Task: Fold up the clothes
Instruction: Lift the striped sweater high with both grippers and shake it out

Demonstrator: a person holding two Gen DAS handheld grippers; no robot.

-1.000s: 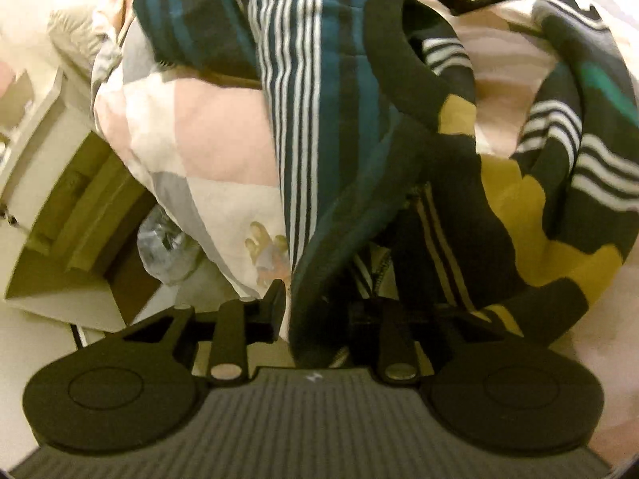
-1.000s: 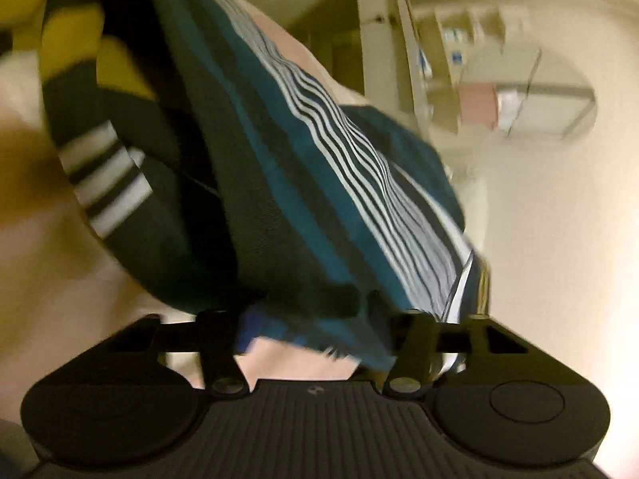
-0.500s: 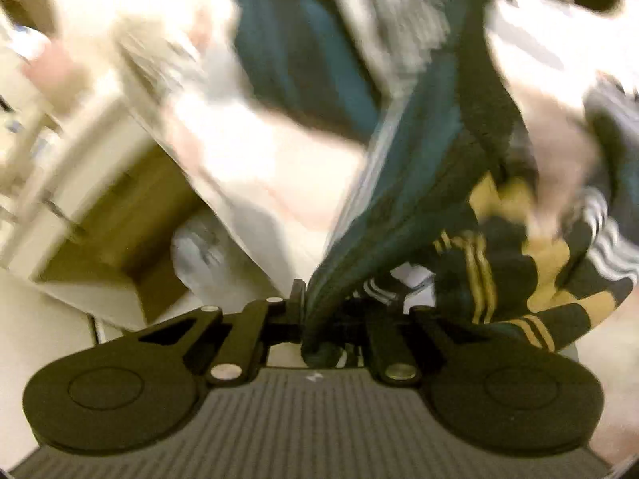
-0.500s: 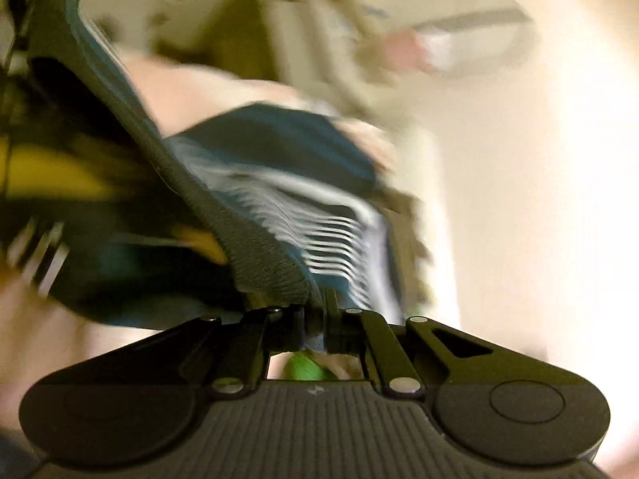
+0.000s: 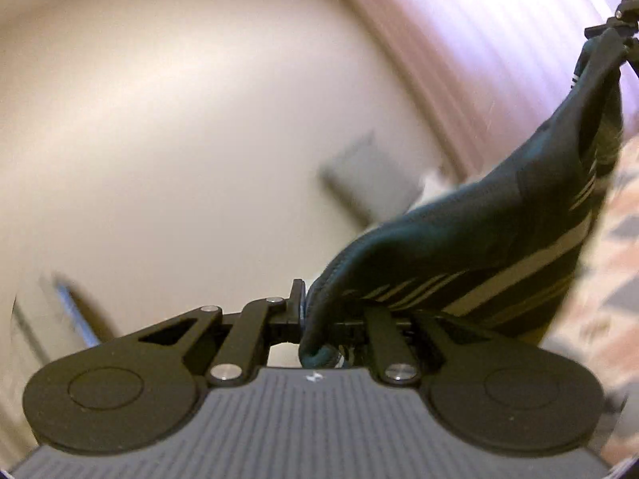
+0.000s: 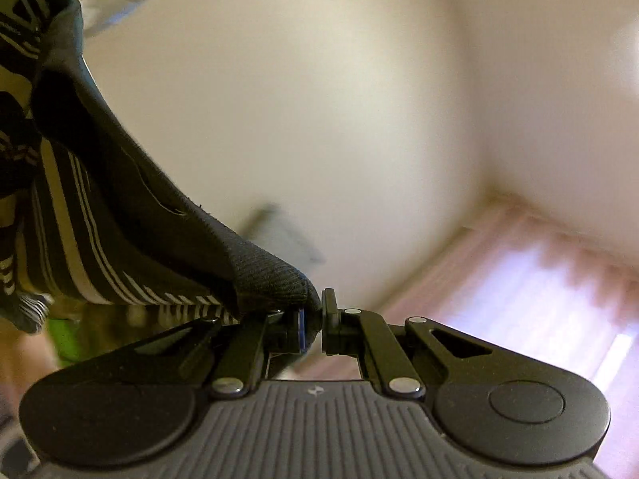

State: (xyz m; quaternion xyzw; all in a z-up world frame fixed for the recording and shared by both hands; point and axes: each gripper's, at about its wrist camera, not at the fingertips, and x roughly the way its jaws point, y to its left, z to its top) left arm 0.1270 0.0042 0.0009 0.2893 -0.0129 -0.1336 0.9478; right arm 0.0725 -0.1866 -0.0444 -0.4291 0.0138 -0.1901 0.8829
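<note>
The right gripper (image 6: 313, 321) pinched the ribbed dark edge of a teal, white-striped knit garment (image 6: 120, 215) before a blurred cream wall (image 6: 319, 99).

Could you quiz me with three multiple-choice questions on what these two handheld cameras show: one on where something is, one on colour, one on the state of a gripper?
1. In the left wrist view, where does the other gripper appear?
A. top right corner
B. bottom left
C. centre

2. What colour are the stripes on the dark garment?
A. red
B. pale, whitish
C. bright orange

3. How is the right gripper?
A. wide open, nothing in it
B. shut on the garment's edge
C. resting on a table

Answers: 1 A, the right gripper shows at the top right, at the far end of the garment. 2 B, pale stripes cross the dark cloth. 3 B, the right gripper pinches the ribbed edge; the left gripper grips cloth too.
</note>
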